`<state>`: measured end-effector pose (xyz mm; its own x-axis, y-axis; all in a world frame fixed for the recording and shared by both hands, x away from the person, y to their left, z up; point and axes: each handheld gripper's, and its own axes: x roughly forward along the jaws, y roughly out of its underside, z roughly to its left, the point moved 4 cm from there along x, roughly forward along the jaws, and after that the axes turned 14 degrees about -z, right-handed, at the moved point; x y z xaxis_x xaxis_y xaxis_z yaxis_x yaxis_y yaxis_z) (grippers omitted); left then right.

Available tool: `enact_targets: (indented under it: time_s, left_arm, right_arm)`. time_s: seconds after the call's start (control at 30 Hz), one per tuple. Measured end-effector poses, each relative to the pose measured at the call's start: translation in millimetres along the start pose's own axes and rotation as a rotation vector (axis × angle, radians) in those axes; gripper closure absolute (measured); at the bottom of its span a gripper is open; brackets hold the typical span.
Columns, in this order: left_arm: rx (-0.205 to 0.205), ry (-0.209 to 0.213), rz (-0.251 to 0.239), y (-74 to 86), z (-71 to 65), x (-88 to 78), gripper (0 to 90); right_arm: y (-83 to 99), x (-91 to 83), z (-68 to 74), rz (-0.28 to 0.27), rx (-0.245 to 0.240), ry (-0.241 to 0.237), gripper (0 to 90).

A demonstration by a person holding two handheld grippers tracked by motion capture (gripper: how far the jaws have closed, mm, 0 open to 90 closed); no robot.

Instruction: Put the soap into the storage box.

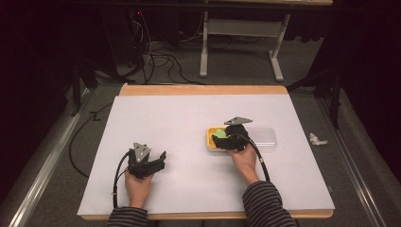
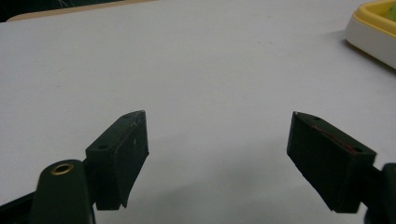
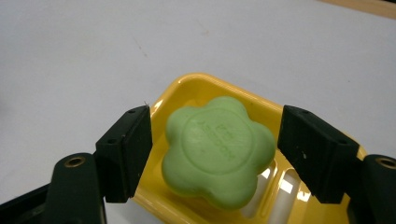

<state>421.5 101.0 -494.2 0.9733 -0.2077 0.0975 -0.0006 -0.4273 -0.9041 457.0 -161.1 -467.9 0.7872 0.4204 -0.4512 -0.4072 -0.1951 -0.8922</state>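
Observation:
A green flower-shaped soap [image 3: 217, 150] lies in a yellow soap dish [image 3: 198, 86] right of the table's middle. My right gripper [image 3: 215, 142] stands open over the dish, one jaw on each side of the soap and apart from it. In the high view the soap [image 1: 220, 135] and yellow dish [image 1: 210, 138] are partly hidden under the right gripper [image 1: 232, 136]. My left gripper [image 1: 158, 160] rests open near the front left of the white table [image 1: 170, 118], with nothing between its jaws [image 2: 217, 158]. The dish's corner [image 2: 373, 28] sits far off in the left gripper view.
A clear plastic lid [image 1: 265, 137] lies next to the dish on its right. A crumpled white scrap [image 1: 317, 139] lies on the floor right of the table. Cables and a metal table frame [image 1: 241, 42] stand beyond the far edge.

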Motion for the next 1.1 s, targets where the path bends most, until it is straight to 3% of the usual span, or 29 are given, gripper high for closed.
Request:
enact_targets:
  time_s: [0.23,0.6,0.7,1.1]
  left_arm:
    - [0.002,0.001,-0.001,0.2,-0.3,0.0,21.3]
    - [0.014,-0.003,0.004,0.9,0.1,0.2,21.6]
    - [0.015,-0.002,0.004,0.9,0.2,0.0,21.5]
    - [0.015,-0.003,0.006,1.1,0.1,0.2,21.6]
  right_arm:
    - [-2.4,-9.4,4.4,-0.032,-0.024,-0.005,29.1]
    - [2.2,-33.8,-13.7,-0.080,0.005,0.001,30.9]
    - [3.5,-39.3,-16.9,-0.092,-0.009,0.001,31.1]
    - [10.0,-56.8,-27.5,-0.103,0.002,0.035,32.3]
